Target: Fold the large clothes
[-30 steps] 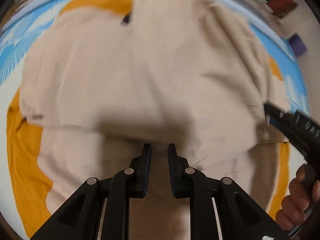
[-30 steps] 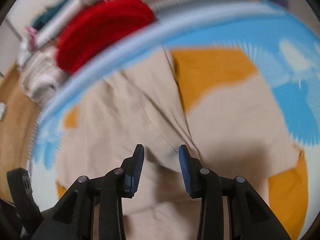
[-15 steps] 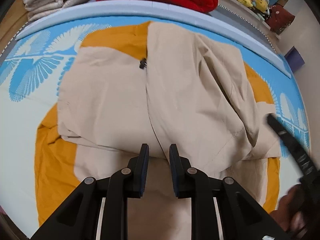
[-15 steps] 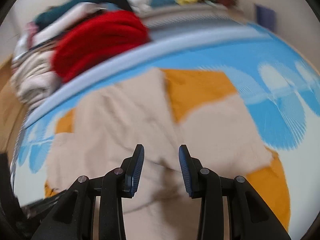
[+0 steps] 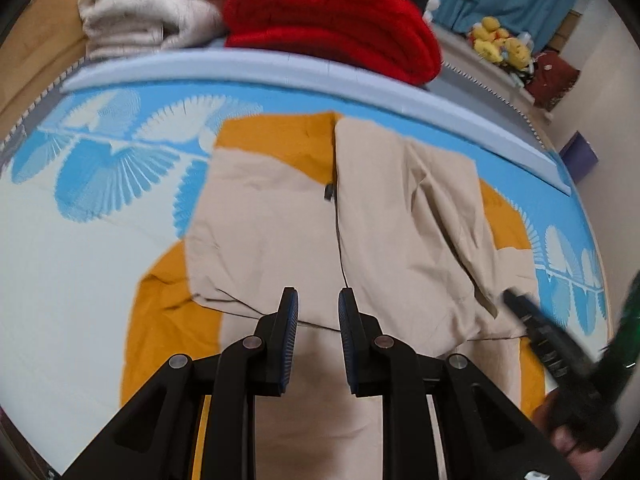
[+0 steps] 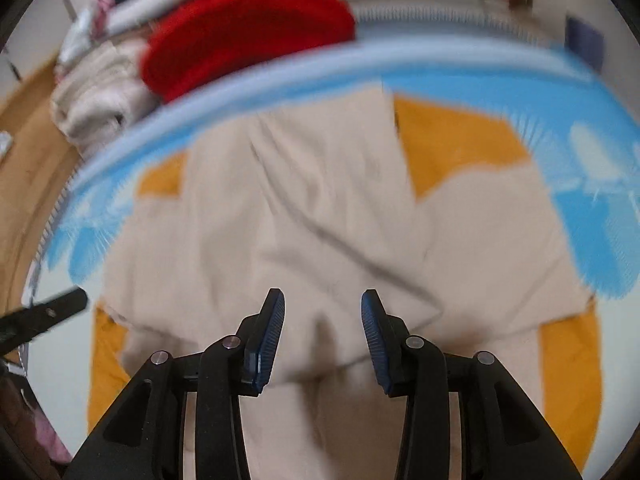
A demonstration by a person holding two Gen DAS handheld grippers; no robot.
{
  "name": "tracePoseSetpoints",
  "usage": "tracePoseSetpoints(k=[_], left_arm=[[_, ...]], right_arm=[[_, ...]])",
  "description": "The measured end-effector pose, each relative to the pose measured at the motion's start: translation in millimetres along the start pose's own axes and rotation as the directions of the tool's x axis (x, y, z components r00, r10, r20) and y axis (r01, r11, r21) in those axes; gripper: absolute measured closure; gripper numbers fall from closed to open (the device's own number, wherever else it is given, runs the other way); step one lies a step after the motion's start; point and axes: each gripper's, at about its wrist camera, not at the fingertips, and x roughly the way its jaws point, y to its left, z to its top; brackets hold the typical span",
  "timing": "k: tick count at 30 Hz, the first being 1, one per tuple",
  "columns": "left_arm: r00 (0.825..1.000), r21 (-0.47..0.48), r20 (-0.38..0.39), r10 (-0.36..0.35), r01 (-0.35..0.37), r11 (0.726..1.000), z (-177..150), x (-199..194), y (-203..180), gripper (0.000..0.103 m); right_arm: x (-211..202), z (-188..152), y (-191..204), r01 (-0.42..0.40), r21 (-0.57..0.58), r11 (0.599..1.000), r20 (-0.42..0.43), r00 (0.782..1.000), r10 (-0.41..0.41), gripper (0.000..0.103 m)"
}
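Observation:
A large beige garment (image 5: 400, 240) with orange panels lies flat on the blue-and-white mat (image 5: 80, 260), its sides folded in toward a middle seam with a small dark zip pull (image 5: 328, 192). My left gripper (image 5: 318, 300) hovers above its near edge, jaws narrowly apart with nothing between them. In the right wrist view the same garment (image 6: 320, 200) lies blurred below my right gripper (image 6: 323, 300), whose jaws are opening with nothing between them. Each gripper's tip shows at the edge of the other's view: the right gripper (image 5: 516, 304) and the left gripper (image 6: 60, 308).
Beyond the mat's far raised edge (image 5: 280, 68) sit a folded red blanket (image 5: 332, 20) and cream folded textiles (image 5: 152, 12). Yellow plush toys (image 5: 500, 44) and a purple box (image 5: 580, 156) stand at the far right. Wooden floor (image 5: 36, 60) shows at the left.
Both grippers have risen and drawn back from the garment, so more of the mat and the stacked blankets shows. The right jaws stand slightly wider.

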Motion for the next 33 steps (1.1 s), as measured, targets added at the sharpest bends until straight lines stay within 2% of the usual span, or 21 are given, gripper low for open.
tracePoseSetpoints(k=[4, 6, 11, 14, 15, 16, 18, 21, 24, 26, 28, 31, 32, 33], left_arm=[[0.997, 0.099, 0.070, 0.013, -0.019, 0.995, -11.6, -27.2, -3.8, 0.085], [0.995, 0.131, 0.100, 0.023, -0.036, 0.991, -15.4, -40.4, -2.6, 0.085], [0.989, 0.161, 0.149, -0.013, -0.011, 0.987, -20.7, -68.4, 7.0, 0.086], [0.980, 0.227, 0.197, -0.007, -0.038, 0.973, -28.6, -85.6, 10.3, 0.092], [0.977, 0.250, 0.210, -0.019, -0.035, 0.968, -31.8, -93.9, 13.9, 0.094], [0.975, 0.261, 0.219, -0.033, -0.026, 0.965, -33.7, -101.4, 18.5, 0.095], [0.969, 0.261, 0.240, -0.063, -0.002, 0.965, -36.6, -121.5, 34.5, 0.097], [0.973, 0.197, 0.211, -0.088, 0.046, 0.979, -39.0, -148.5, 71.6, 0.097], [0.981, 0.159, 0.160, -0.107, 0.081, 0.984, -65.5, -160.3, 103.3, 0.097], [0.989, 0.125, 0.114, -0.099, 0.084, 0.989, -89.5, -155.4, 120.7, 0.097], [0.994, 0.091, 0.054, -0.096, 0.091, 0.992, -113.8, -141.7, 136.3, 0.097], [0.995, 0.042, -0.055, -0.081, 0.084, 0.996, -150.9, -107.4, 160.2, 0.097], [0.990, 0.055, -0.139, -0.035, 0.043, 0.998, -159.5, -91.3, 166.0, 0.097], [0.984, 0.081, -0.175, 0.029, -0.015, 0.997, -163.7, -81.5, 171.8, 0.097]], right_arm=[[-54.0, 7.1, 8.5, 0.008, -0.033, 0.999, 0.171, 0.985, -0.002, 0.062], [-75.2, 7.4, 12.7, 0.010, -0.043, 0.999, 0.217, 0.976, 0.000, 0.062], [-118.6, 5.0, 16.3, 0.014, -0.044, 0.999, 0.274, 0.962, -0.001, 0.062], [-164.9, -1.7, 10.0, 0.025, -0.003, 1.000, 0.345, 0.938, -0.023, 0.074], [-180.2, -4.9, 8.0, 0.019, 0.006, 1.000, 0.360, 0.933, -0.020, 0.084], [-196.8, -9.9, 5.3, 0.011, 0.007, 1.000, 0.370, 0.929, -0.013, 0.090], [-226.7, -22.2, -3.8, 0.009, 0.002, 1.000, 0.384, 0.923, -0.009, 0.093], [-272.2, -44.8, -30.6, 0.015, -0.009, 1.000, 0.398, 0.917, -0.011, 0.094], [-295.3, -69.2, -66.1, 0.010, -0.026, 1.000, 0.364, 0.931, 0.000, 0.093], [-298.0, -87.6, -92.4, 0.040, -0.009, 0.999, 0.328, 0.944, -0.034, 0.091], [-284.0, -108.0, -124.1, 0.060, 0.016, 0.998, 0.240, 0.969, -0.062, 0.084], [-250.0, -142.6, -169.1, 0.080, 0.104, 0.991, 0.094, 0.992, -0.090, 0.080], [-238.0, -150.3, -180.1, 0.092, 0.116, 0.989, 0.029, 0.995, -0.096, 0.080], [-227.6, -155.5, -190.9, 0.103, 0.125, 0.987, -0.035, 0.994, -0.099, 0.080]])
